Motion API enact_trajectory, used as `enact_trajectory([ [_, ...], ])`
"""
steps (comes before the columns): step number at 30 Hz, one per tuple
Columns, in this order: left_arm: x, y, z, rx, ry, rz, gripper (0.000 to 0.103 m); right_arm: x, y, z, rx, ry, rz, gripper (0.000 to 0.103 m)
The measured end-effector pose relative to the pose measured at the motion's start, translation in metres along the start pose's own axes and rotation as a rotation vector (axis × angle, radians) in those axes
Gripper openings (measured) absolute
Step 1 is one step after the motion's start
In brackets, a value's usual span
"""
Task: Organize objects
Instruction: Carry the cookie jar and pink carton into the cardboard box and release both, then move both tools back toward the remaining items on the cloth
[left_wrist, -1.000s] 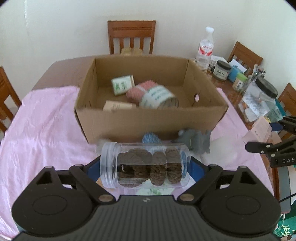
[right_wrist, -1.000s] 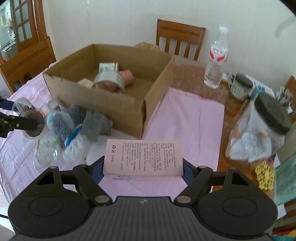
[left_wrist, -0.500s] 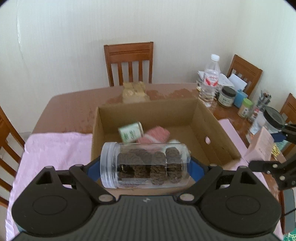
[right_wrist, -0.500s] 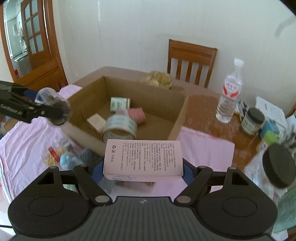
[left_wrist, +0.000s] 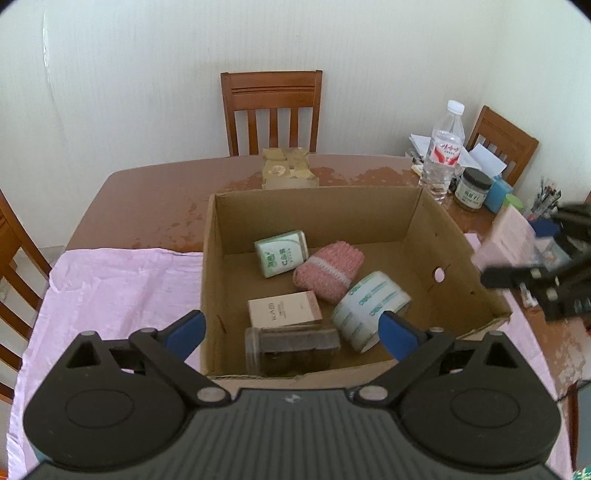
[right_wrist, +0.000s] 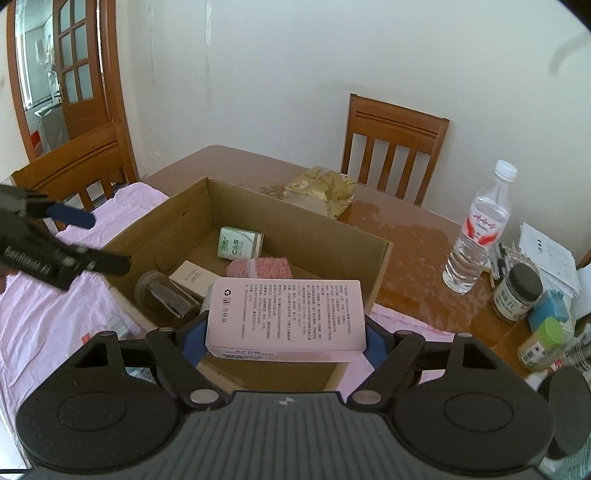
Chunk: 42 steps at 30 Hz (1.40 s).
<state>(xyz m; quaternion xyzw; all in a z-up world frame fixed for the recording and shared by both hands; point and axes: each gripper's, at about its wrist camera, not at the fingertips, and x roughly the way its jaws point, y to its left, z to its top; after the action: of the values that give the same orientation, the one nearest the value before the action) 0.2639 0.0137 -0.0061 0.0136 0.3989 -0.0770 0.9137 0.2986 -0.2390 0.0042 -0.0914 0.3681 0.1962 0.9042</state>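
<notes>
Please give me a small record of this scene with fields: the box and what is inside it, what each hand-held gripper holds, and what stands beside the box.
container: cardboard box, open top
inside box: clear jar, tape roll, pink cloth, green pack, beige carton
left hand-held gripper: open, jaws just opened, jar lies below in the box
right hand-held gripper: shut on pink carton, at the box's near edge
beside box: water bottle, dark-lidded jar

Brown cardboard box (left_wrist: 458, 236), pink cloth (left_wrist: 110, 280), pale pink carton (right_wrist: 286, 314)
</notes>
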Motion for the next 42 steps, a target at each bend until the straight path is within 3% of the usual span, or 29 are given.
enact_trajectory([
  [14, -0.001, 0.023, -0.014, -0.029, 0.0, 0.017, 0.1, 0.05, -0.01, 0.038, 0.03, 0.015, 0.012, 0.086],
  [17, 0.0, 0.024, -0.018, -0.027, 0.012, 0.024, 0.1, 0.058, -0.009, 0.039, 0.043, 0.021, -0.025, 0.103],
  [19, 0.0, 0.025, -0.021, -0.022, 0.017, 0.025, 0.1, 0.058, -0.008, 0.039, 0.046, 0.025, -0.016, 0.103],
  [32, -0.003, 0.015, -0.037, -0.041, 0.044, 0.019, 0.1, 0.032, 0.001, 0.018, 0.026, 0.053, -0.054, 0.103],
  [42, -0.018, -0.001, -0.076, -0.041, 0.046, 0.026, 0.101, -0.012, 0.014, -0.022, 0.076, 0.024, -0.049, 0.103],
])
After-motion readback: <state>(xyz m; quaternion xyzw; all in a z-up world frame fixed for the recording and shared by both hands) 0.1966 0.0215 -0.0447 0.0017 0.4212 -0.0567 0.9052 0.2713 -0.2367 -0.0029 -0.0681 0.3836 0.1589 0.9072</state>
